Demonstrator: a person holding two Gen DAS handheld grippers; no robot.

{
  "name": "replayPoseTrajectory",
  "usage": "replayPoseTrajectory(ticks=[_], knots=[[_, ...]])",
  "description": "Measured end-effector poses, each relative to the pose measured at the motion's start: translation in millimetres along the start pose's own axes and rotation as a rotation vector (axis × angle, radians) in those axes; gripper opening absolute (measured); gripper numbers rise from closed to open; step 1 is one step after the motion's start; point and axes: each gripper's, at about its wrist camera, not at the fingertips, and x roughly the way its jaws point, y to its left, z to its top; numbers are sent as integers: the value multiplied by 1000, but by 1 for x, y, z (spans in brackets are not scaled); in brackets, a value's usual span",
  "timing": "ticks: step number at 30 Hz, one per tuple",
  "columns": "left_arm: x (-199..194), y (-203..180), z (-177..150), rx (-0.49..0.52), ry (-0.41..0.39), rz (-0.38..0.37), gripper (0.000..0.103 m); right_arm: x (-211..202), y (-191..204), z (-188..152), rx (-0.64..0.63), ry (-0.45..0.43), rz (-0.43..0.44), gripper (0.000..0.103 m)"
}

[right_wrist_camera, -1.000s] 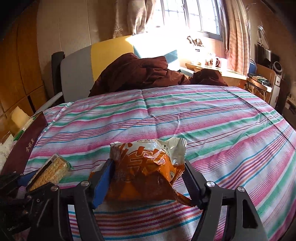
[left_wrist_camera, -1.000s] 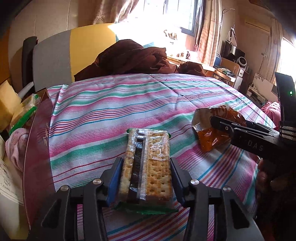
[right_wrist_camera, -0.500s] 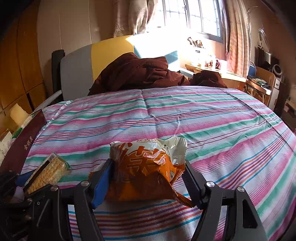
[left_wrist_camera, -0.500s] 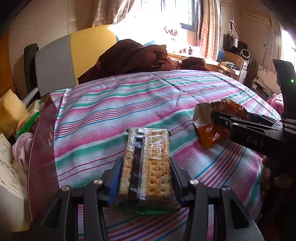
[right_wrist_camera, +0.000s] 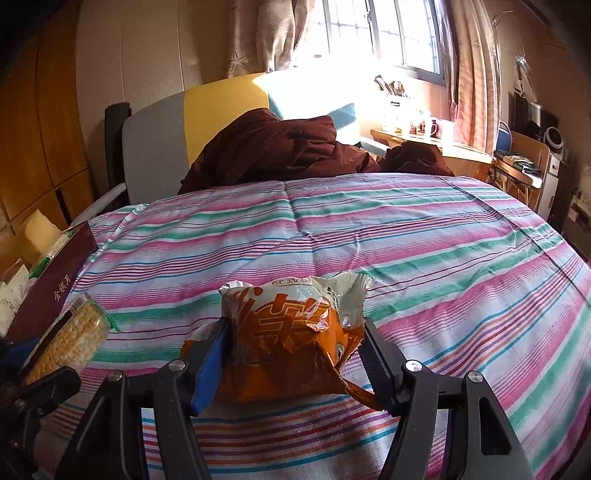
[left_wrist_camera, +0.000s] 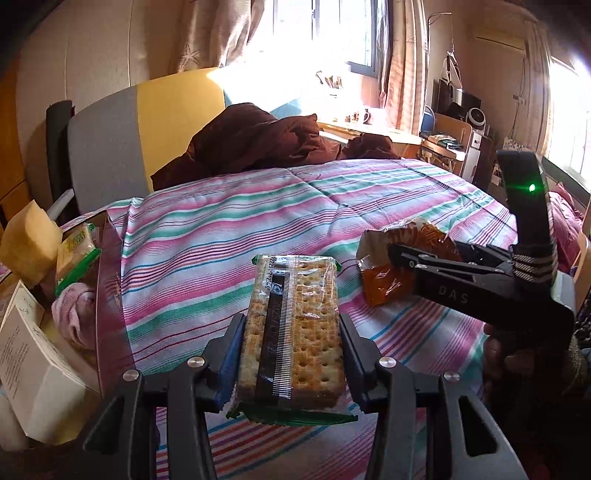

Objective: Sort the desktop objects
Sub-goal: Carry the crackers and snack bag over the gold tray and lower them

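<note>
The left gripper (left_wrist_camera: 291, 354) is clamped on a cracker pack (left_wrist_camera: 293, 328), its 2 fingers pressed against the pack's long sides; the clear wrapper with a dark strip down the middle points forward, held above the striped bedspread (left_wrist_camera: 229, 229). In the right wrist view the same pack (right_wrist_camera: 72, 341) shows at the lower left edge, tilted, with the left gripper's dark body beneath it.

The right gripper (right_wrist_camera: 295, 354) is closed on an orange snack bag (right_wrist_camera: 291, 339) — crumpled foil, white at the top with printed characters, squeezed between both fingers and carried over the bedspread (right_wrist_camera: 406, 240). From the left wrist camera that bag (left_wrist_camera: 391, 266) sits to the right of the crackers, with the right gripper (left_wrist_camera: 399, 258) reaching in from the right edge and a green light glowing on its upright black mount. The person's right hand (left_wrist_camera: 517, 362) wraps the handle below, partly hidden.

Just left of the bed edge stands a dark red box (left_wrist_camera: 109, 317), its flap leaning against the bedspread. Beside it lie a green-trimmed snack packet (left_wrist_camera: 75, 258), a pink cloth (left_wrist_camera: 72, 314) and a white carton (left_wrist_camera: 33, 373).

Farther back a brown blanket (left_wrist_camera: 258, 144) is heaped at the head of the bed — against a grey and yellow headboard (left_wrist_camera: 140, 133). Beyond it, a bright window (right_wrist_camera: 373, 33) with curtains, and mugs on a sill.
</note>
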Motion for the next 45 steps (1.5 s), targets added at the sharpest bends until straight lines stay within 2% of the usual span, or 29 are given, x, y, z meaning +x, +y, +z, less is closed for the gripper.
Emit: replayPoseTrajectory(ticks=[6, 12, 14, 17, 22, 27, 33, 36, 41, 45], knots=[[-34, 19, 9, -45, -55, -9, 49, -6, -2, 5, 64, -7, 59, 67], [-74, 70, 20, -127, -110, 53, 49, -17, 24, 21, 53, -25, 156, 67], [-87, 97, 22, -170, -121, 86, 49, -21, 42, 28, 31, -30, 202, 67], [-104, 136, 19, -197, -128, 182, 49, -25, 75, 39, -15, -38, 274, 67], [-118, 196, 6, -207, -93, 340, 49, -31, 139, 61, -80, -37, 423, 67], [-115, 253, -5, -245, -42, 429, 49, -28, 209, 79, -162, -23, 528, 67], [-104, 301, -15, -318, -2, 441, 49, 4, 283, 85, -283, 64, 541, 67], [-95, 317, -20, -352, 23, 419, 49, 23, 308, 82, -329, 118, 537, 67], [-76, 335, -29, -404, 83, 352, 49, 39, 337, 68, -442, 166, 505, 67], [-69, 340, -32, -431, 112, 330, 49, 46, 344, 65, -482, 218, 515, 68]])
